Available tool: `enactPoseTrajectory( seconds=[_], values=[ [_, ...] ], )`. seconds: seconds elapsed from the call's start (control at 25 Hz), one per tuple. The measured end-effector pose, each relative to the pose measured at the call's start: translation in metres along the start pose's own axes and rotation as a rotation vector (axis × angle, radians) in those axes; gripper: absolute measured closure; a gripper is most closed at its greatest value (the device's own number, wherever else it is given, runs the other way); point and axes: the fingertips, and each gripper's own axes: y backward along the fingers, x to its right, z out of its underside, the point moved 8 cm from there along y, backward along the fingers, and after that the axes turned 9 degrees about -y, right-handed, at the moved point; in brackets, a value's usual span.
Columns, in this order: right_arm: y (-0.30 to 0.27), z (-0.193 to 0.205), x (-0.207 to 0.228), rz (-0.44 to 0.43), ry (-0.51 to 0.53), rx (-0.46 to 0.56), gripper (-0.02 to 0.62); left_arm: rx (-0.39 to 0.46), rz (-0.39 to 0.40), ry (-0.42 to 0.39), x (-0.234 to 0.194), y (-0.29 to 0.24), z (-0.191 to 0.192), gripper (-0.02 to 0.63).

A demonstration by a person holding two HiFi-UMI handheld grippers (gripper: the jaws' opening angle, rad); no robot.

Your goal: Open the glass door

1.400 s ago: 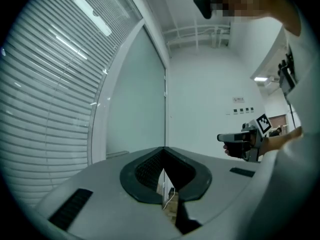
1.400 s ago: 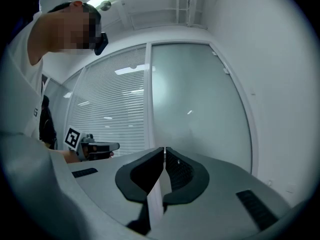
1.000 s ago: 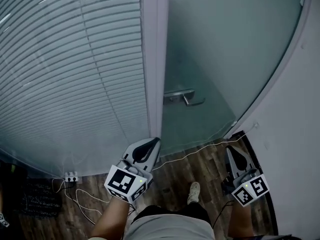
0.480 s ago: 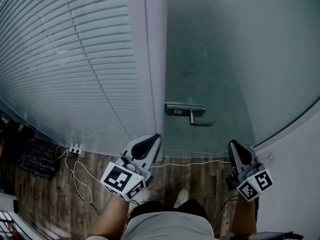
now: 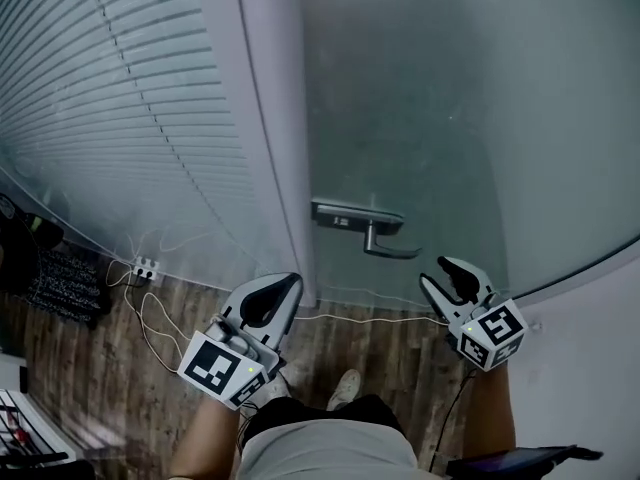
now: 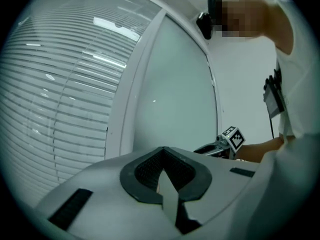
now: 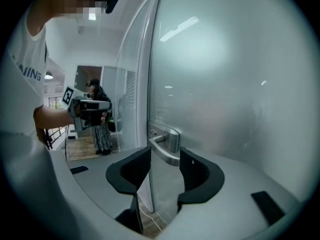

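Observation:
The frosted glass door (image 5: 440, 118) stands closed, with its metal lever handle (image 5: 366, 231) near the left edge by the white frame (image 5: 270, 158). My right gripper (image 5: 446, 274) hangs just below and right of the lever's end, apart from it; its jaws are opening and nothing lies between the pads. In the right gripper view the handle (image 7: 168, 140) shows beyond the gap of that gripper (image 7: 165, 155). My left gripper (image 5: 290, 282) is shut and empty, low in front of the frame; in the left gripper view its tips (image 6: 163, 153) meet before the door (image 6: 175, 99).
A glass panel with slatted blinds (image 5: 110, 98) runs left of the frame. On the wood floor lie a white power strip (image 5: 146, 267) and a thin white cable (image 5: 370, 319) along the door's foot. A white wall (image 5: 600, 348) closes the right side. My shoe (image 5: 345, 388) is below.
The right gripper's jaws have gone from shut to open, and it has moved left and closer to the handle. The left gripper has drifted left. The door has stayed closed.

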Motion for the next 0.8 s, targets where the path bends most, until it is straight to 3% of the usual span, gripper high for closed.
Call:
enactPoseTrajectory(
  seconds=[0.28, 0.4, 0.56, 0.8],
  values=[
    [-0.04, 0.009, 0.015, 0.073, 0.135, -0.229, 0.431, -0.032, 0.025, -0.008, -0.01, -0.005, 0.007, 0.606],
    [-0.05, 0.011, 0.016, 0.053, 0.22, -0.319, 0.433, -0.042, 0.022, 0.01, -0.009, -0.007, 0.013, 0.606],
    [-0.062, 0.003, 0.013, 0.028, 0.303, -0.358, 0.446, -0.05, 0.009, 0.026, -0.009, -0.004, 0.017, 0.606],
    [-0.063, 0.005, 0.016, 0.003, 0.27, -0.345, 0.454, -0.05, -0.013, 0.023, -0.01, -0.001, 0.018, 0.606]
  ],
)
